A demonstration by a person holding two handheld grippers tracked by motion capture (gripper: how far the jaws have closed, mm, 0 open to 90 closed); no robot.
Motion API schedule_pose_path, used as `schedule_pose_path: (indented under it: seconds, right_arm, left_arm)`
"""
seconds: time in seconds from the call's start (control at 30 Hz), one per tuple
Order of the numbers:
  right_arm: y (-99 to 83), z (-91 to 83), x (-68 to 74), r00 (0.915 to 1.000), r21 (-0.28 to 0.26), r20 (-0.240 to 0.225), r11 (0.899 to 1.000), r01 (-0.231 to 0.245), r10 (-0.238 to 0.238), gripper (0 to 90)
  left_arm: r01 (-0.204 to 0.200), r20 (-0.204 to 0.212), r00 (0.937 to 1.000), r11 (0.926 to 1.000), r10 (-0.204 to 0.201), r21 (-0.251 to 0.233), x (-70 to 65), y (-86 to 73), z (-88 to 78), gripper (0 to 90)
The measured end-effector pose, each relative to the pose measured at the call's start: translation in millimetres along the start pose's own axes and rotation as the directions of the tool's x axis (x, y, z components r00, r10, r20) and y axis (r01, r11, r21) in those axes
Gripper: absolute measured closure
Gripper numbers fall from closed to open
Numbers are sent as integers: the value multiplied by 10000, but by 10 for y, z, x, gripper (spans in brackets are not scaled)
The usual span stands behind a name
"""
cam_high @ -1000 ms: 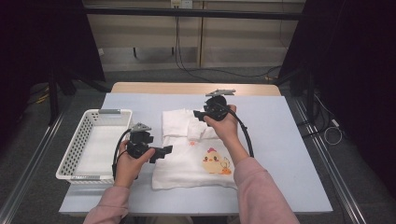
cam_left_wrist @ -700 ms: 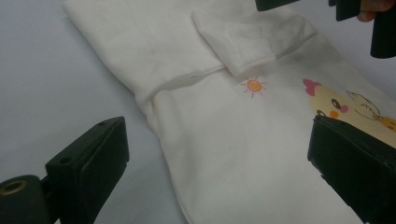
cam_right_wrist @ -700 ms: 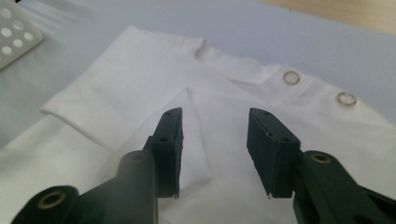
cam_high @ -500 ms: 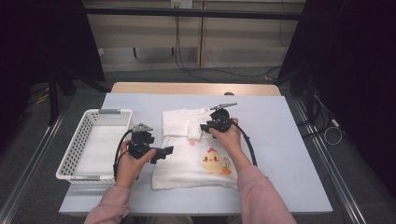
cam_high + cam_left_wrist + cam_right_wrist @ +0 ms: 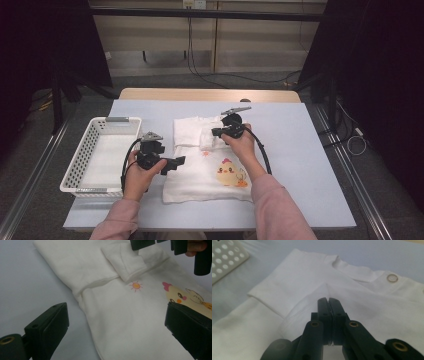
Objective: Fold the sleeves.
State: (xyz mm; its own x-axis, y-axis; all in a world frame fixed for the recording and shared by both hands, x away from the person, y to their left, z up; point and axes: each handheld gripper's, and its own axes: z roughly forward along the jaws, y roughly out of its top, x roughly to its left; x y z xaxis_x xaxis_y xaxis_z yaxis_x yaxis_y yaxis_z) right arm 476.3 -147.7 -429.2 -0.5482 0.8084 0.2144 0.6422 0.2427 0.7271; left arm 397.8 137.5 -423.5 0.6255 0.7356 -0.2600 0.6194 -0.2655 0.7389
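A white child's shirt (image 5: 200, 175) with a yellow chick print lies flat on the blue table, its top part folded over. My right gripper (image 5: 213, 133) is down on the folded sleeve near the collar. Its jaws have just been closing. In the right gripper view they (image 5: 328, 300) are pressed together with the white fabric (image 5: 367, 305) puckered into a ridge at their tips. My left gripper (image 5: 174, 162) hovers at the shirt's left edge. Its black jaws stand wide apart in the left gripper view (image 5: 116, 312), with the shirt (image 5: 120, 322) lying beneath them.
A white perforated basket (image 5: 80, 165) stands at the table's left, beside my left hand; its corner (image 5: 224, 257) appears in the right gripper view. Bare blue tabletop (image 5: 305, 150) lies to the right of the shirt. Cables trail from both grippers.
My right gripper has come down onto the folded sleeve and its jaws have closed together. The left gripper and the shirt's lower part have stayed put.
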Motion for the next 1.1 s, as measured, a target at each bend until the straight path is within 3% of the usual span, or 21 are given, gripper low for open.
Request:
schedule_pose_path:
  seconds: [0.17, 0.2, 0.23, 0.27, 0.3, 0.33, 0.37, 0.4, 0.43, 0.5, 0.6, 0.63, 0.73, 0.77, 0.8, 0.83, 0.87, 0.9, 1.03, 1.07, 1.1]
  right_arm:
    - [165, 28, 125, 9994, -225, -314, 9997, 115, -122, 891]
    - [197, 43, 164, 9992, -282, -329, 9994, 196, -205, 890]
    - [226, 59, 198, 9987, -326, -451, 9992, 239, -254, 890]
    - [253, 71, 236, 9986, -328, -482, 9992, 220, -236, 888]
    - [277, 86, 264, 9983, -423, -497, 9987, 279, -300, 879]
    - [297, 98, 286, 9976, -554, -572, 9978, 356, -388, 845]
    - [312, 107, 313, 9976, -622, -610, 9976, 292, -330, 784]
    - [327, 119, 331, 9974, -712, -661, 9971, 252, -299, 704]
    - [337, 109, 360, 9984, -729, -519, 9971, 194, -233, 670]
    - [349, 95, 372, 9976, -860, -502, 9953, 442, -487, 602]
    - [345, 26, 328, 9987, -763, -265, 9962, 420, -441, 524]
    - [342, 2, 312, 9990, -772, -169, 9962, 395, -409, 499]
    - [319, -112, 222, 9993, -872, 91, 9955, 366, -359, 406]
    - [312, -138, 197, 9993, -881, 149, 9955, 351, -339, 403]
    - [295, -178, 152, 9991, -923, 233, 9950, 377, -357, 393]
    - [277, -208, 121, 9990, -954, 351, 9950, 301, -269, 368]
    - [267, -229, 95, 9990, -931, 392, 9953, 259, -224, 339]
    - [252, -256, 65, 9991, -898, 389, 9958, 181, -146, 321]
    - [179, -351, -53, 9983, -1018, 588, 9948, 34, 26, 265]
    - [156, -370, -77, 9979, -1067, 639, 9943, -35, 104, 262]
    - [138, -391, -108, 9977, -1026, 665, 9947, -28, 97, 248]
  left_arm:
    - [5, -19, 10000, 10000, -5, -40, 23, -5, -3, 56]
    - [-311, -88, 9995, 9992, 313, 238, 47, 1, -18, 56]
    - [-205, -89, 9997, 9996, 207, 211, 44, 1, -21, 57]
    - [170, 40, 9998, 9998, -170, -44, 16, -6, -10, 57]
    - [63, -31, 10000, 9999, -63, -81, 22, -3, -12, 57]
    - [33, -61, 10000, 9999, -33, -128, 24, -3, -18, 56]
    - [-349, -54, 9994, 9991, 351, 219, 51, 3, -37, 57]
    - [-326, -113, 9994, 9992, 328, 236, 54, 2, -41, 57]
    - [183, -78, 9998, 9998, -183, -42, 26, -8, -27, 57]
    - [102, -113, 9999, 9999, -103, -89, 31, -3, -31, 57]
    - [70, -171, 9998, 9999, -71, -91, 28, 5, -32, 57]
    - [-350, -205, 9992, 9991, 355, 225, 52, 16, -48, 57]
    - [41, -223, 9997, 9999, -44, -130, 29, 23, -27, 57]
    - [-297, -249, 9992, 9993, 302, 207, 54, 34, -41, 56]
    - [-383, -287, 9988, 9989, 391, 277, 60, 40, -40, 57]
    - [77, -261, 9996, 10000, -76, 57, 30, 36, -23, 56]
    - [-354, -135, 9993, 9987, 359, 369, 54, 47, -39, 56]
    - [-384, -328, 9987, 9989, 392, 261, 60, 64, -35, 57]
    - [91, -192, 9998, 9997, -95, -207, 26, 83, -12, 57]
    - [-363, -209, 9991, 9992, 366, 153, 54, 94, -28, 56]
    - [-79, -289, 9996, 9999, 77, -61, 39, 99, -8, 56]
